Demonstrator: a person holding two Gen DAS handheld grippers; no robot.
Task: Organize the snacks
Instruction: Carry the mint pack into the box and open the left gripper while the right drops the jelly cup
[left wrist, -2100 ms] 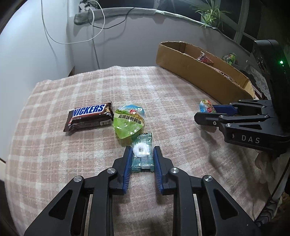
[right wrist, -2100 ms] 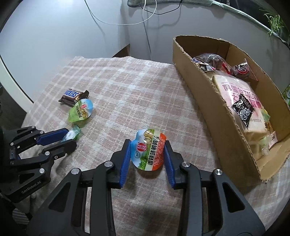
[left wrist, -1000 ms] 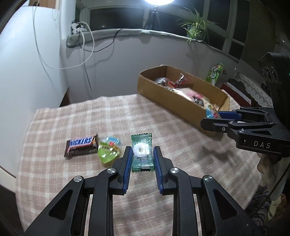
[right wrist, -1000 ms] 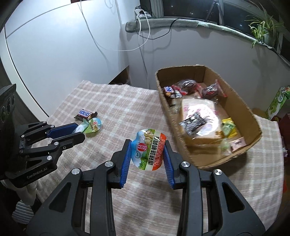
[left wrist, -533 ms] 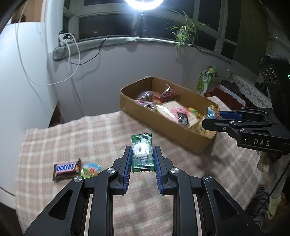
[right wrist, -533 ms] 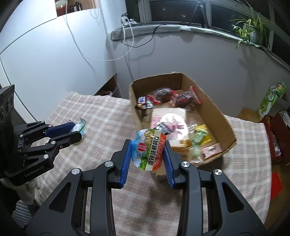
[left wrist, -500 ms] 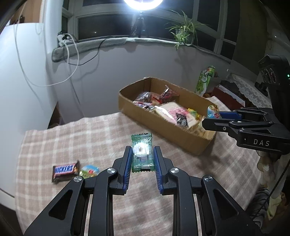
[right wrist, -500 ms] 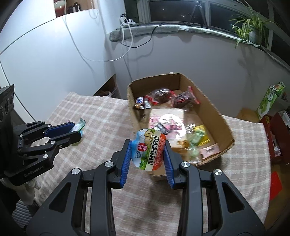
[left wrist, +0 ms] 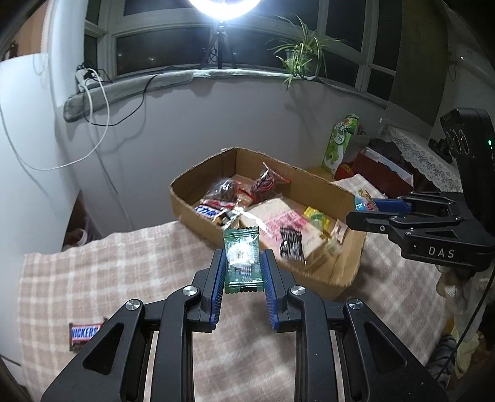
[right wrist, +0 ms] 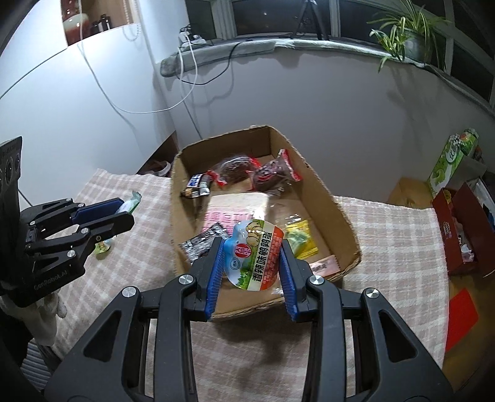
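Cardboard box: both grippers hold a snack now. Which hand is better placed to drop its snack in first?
Probably the right. The right gripper holds the quail egg pack in line with the cardboard box interior, while the left gripper holds the green candy before the box's near corner.

Home: potted plant (left wrist: 301,51) on windowsill (left wrist: 173,79)

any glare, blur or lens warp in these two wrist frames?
Left wrist view: the ring light at the top blows out to white, and glare whitens the middle of the green candy wrapper in the left gripper. Right wrist view: even light, no blown-out lamp, the blue-and-red pouch sharp. Both views: fisheye bends the window sill, corners go dark.
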